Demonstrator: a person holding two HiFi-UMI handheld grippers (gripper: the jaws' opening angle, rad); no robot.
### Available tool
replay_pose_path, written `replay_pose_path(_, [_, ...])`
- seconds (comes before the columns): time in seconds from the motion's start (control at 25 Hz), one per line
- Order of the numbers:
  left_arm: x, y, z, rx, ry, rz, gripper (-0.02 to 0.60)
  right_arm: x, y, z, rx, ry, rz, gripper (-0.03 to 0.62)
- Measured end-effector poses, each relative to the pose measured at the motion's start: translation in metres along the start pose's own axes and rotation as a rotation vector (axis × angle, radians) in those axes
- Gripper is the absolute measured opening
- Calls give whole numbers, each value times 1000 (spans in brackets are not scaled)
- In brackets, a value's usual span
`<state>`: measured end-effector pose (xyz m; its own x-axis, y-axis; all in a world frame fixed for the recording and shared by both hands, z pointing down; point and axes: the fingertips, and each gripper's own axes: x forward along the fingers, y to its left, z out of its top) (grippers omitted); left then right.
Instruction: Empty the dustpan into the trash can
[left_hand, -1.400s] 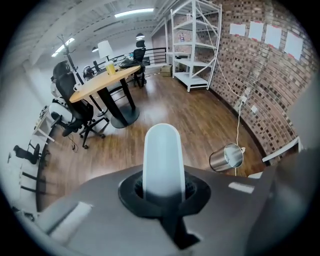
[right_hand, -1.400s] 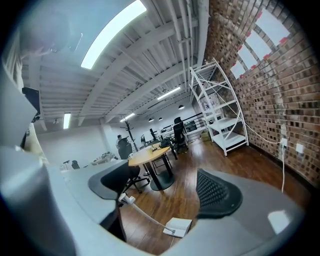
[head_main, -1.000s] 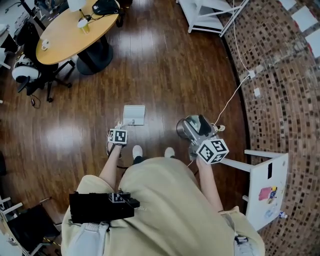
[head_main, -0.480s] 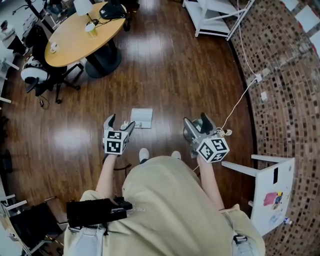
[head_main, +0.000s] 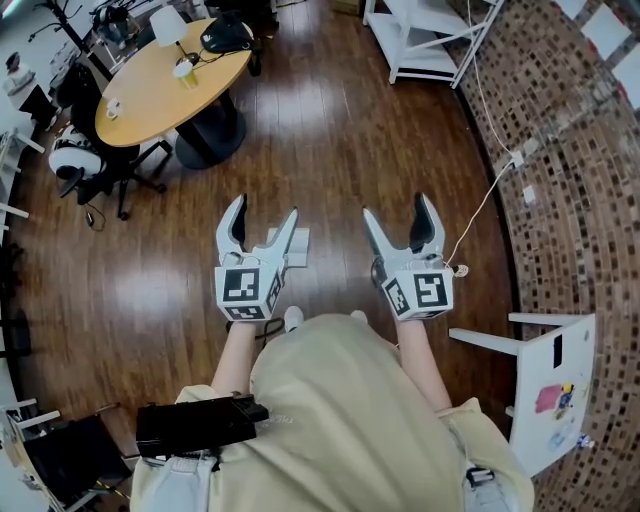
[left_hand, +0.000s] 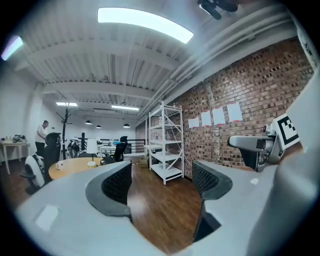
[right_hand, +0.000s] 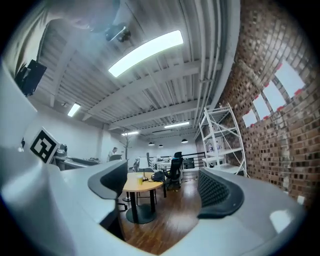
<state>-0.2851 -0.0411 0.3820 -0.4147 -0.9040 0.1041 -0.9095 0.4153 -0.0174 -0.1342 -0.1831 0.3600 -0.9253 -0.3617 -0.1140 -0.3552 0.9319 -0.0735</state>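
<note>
Round table (head_main: 165, 85) ahead left, chair (head_main: 75, 160) beside it, shelf rack (head_main: 425, 35) ahead right (against the brick wall (head_main: 580, 150))

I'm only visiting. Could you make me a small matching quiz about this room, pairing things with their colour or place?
Things:
1. round table
2. shelf unit
3. cable
4. office chair

Descriptions:
A. black, beside the table
B. white, trailing over the floor to the brick wall
C. light wooden top with a lamp on it
D. white, standing by the brick wall

Pairs: 1-C, 2-D, 3-B, 4-A
</note>
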Motion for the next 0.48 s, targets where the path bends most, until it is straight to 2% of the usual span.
replay_pose_path(0.2, [4, -10, 17, -15, -52, 0, 350, 4, 9, 21, -80, -34, -21, 440])
replay_pose_path(0.36, [3, -19, 16, 24, -45, -9, 334, -2, 5, 13, -56, -6, -38, 440])
replay_pose_path(0.48, [2, -16, 12, 20, -42, -7, 329, -3, 4, 5, -42, 22, -46, 440])
